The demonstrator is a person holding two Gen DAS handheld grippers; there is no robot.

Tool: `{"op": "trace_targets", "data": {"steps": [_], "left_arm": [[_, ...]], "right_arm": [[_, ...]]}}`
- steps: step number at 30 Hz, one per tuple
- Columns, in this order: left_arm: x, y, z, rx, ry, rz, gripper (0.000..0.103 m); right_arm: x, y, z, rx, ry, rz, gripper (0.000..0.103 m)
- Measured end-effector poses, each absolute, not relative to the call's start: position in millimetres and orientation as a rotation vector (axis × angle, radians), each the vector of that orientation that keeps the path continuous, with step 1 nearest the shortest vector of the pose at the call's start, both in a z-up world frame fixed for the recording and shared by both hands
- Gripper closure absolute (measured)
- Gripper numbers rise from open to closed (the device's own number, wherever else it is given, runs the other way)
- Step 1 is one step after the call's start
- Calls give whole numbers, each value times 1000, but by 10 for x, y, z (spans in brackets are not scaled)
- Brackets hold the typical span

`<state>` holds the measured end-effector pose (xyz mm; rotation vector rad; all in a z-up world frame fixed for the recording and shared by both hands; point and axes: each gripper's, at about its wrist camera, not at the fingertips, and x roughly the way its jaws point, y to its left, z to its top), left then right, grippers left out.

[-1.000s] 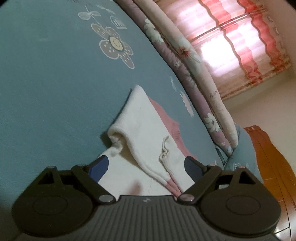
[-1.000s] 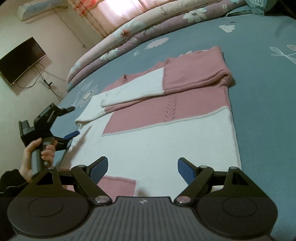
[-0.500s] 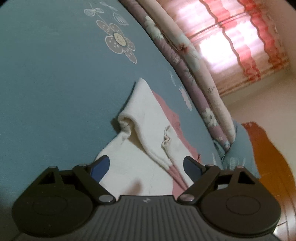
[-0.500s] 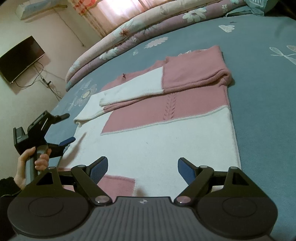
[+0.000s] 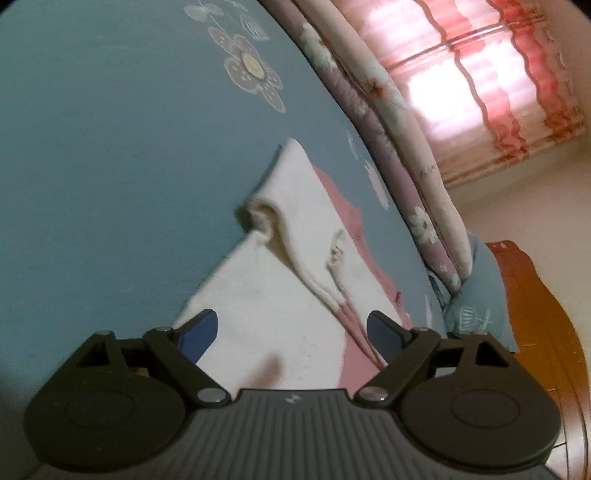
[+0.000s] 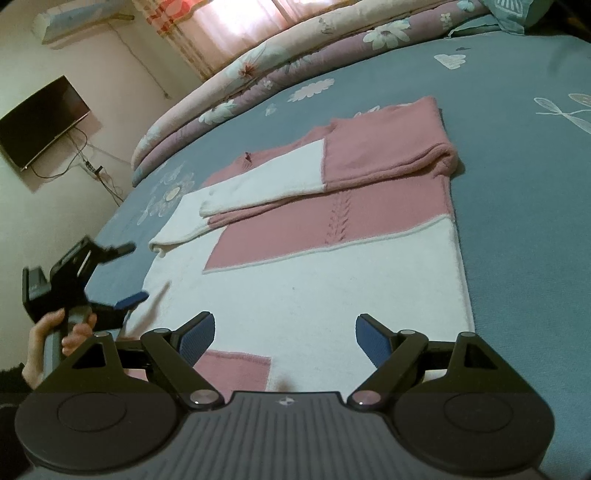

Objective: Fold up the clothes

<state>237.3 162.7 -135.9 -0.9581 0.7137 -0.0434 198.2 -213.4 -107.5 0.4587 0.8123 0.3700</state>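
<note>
— What's the room like from where I sit?

— A bed [image 6: 517, 155] fills most of my view, its sheet blue-grey with pale printed flowers. A rolled quilt [image 6: 258, 92], lilac and cream with blossoms, runs along its far edge.

— And behind that?

— Curtains [image 5: 480, 85], striped red and pink, glowing with daylight. The walls are pale pink. A dark TV [image 6: 44, 122] hangs on one, cables trailing below it, and an air conditioner [image 6: 77, 20] sits higher up.

— Any wood?

— An orange-brown bed frame [image 5: 535, 325] beside a blue pillow [image 5: 476, 314].

Open blue bedspread [image 6: 517, 184] right of the sweater [image 6: 314, 280]; rolled quilt [image 6: 258, 74] along the far edge.
</note>
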Motion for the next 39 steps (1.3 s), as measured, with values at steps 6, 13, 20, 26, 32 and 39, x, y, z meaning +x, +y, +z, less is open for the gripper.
{"op": "trace_targets", "data": {"steps": [6,13,20,26,32,39], "left_arm": [[2180,1646,-1157,-924,720,-49,15],[2218,1479,-1274,-912,792,-53,13],[1831,1679,-1318,-960,751,-21,13],[1725,1377,-1205,-1016,767,-119,13],[1703,874,-1286,-961,892,-176,13],[1333,811,-1431,-958,903,-136,13]], "right_arm": [[1969,-2135,-1061,459,804,375,16],[1994,-2119,-1112,451,827,354,16],[1959,-2192,-1111,459,823,341,16],[1951,-2244,-1156,490,833,348,15],[1951,-2375,-1321,587,912,369,14],[1723,-2651,-1440,787,912,388,11]]}}
